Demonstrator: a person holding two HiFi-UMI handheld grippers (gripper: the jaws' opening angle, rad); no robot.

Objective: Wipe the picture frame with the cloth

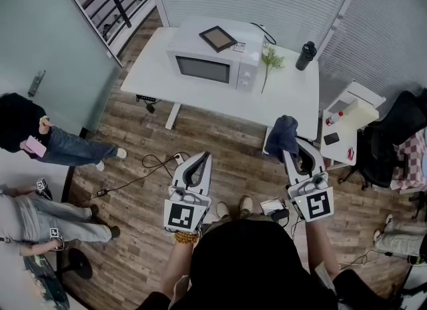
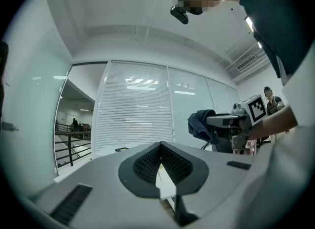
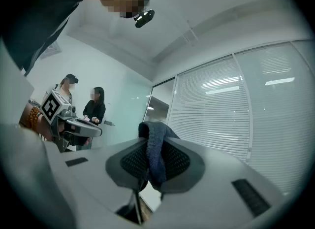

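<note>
- Lying flat on top of the microwave [image 1: 212,63], at the far side of the white bench [image 1: 287,95], the picture frame [image 1: 217,38] was seen well apart from both grippers.
- It was judged light and stiff, with a possibly glazed face that could be cracked, and it could be slid off the smooth top. An edge was best steadied, and the face wiped without hard pressure.
- The cloth [image 1: 282,137] was pinched between the fingers [image 3: 130,161] of the right gripper [image 1: 288,154]. Soft and limp, it was draped over their tips.
- The left gripper [image 1: 197,165] was held with its fingers [image 2: 147,166] clenched on nothing.
</note>
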